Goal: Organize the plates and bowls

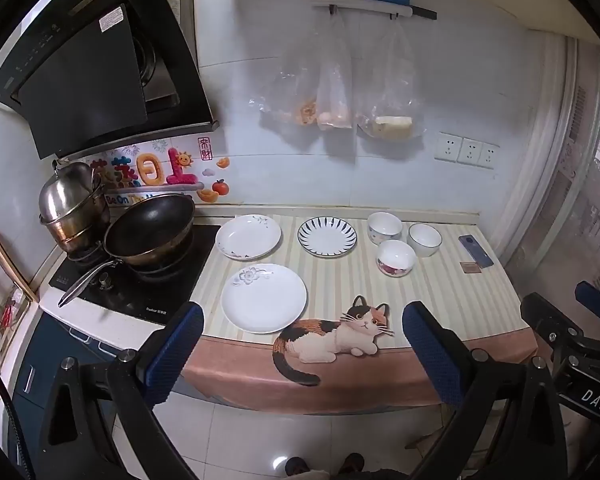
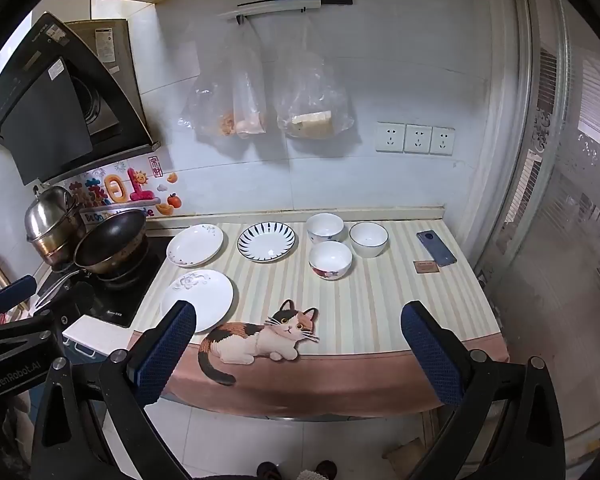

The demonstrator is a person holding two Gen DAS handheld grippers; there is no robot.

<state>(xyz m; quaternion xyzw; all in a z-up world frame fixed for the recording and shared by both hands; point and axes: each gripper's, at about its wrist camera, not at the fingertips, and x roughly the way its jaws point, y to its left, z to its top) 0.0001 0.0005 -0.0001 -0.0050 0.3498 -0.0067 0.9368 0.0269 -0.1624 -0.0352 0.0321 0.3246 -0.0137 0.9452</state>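
The left gripper (image 1: 302,322) stood with its jaws spread fully apart, holding and touching nothing; its blue textured pads (image 1: 180,336) hung short of the counter's edge. The right gripper (image 2: 298,322) was likewise wide apart and empty.

On the striped, cat-printed cloth (image 1: 440,300) lay three round glazed plates: a flat white plate (image 1: 264,298) nearest, a shallow floral plate (image 1: 248,237) behind it, and a blue-rayed plate (image 1: 327,237) beside that. Three white ceramic bowls (image 1: 396,257) clustered to the right, apart from the plates. A dark wok (image 1: 150,226) and steel pots (image 1: 70,204) occupied the hob. A phone (image 1: 476,251) lay near the cloth's right edge.
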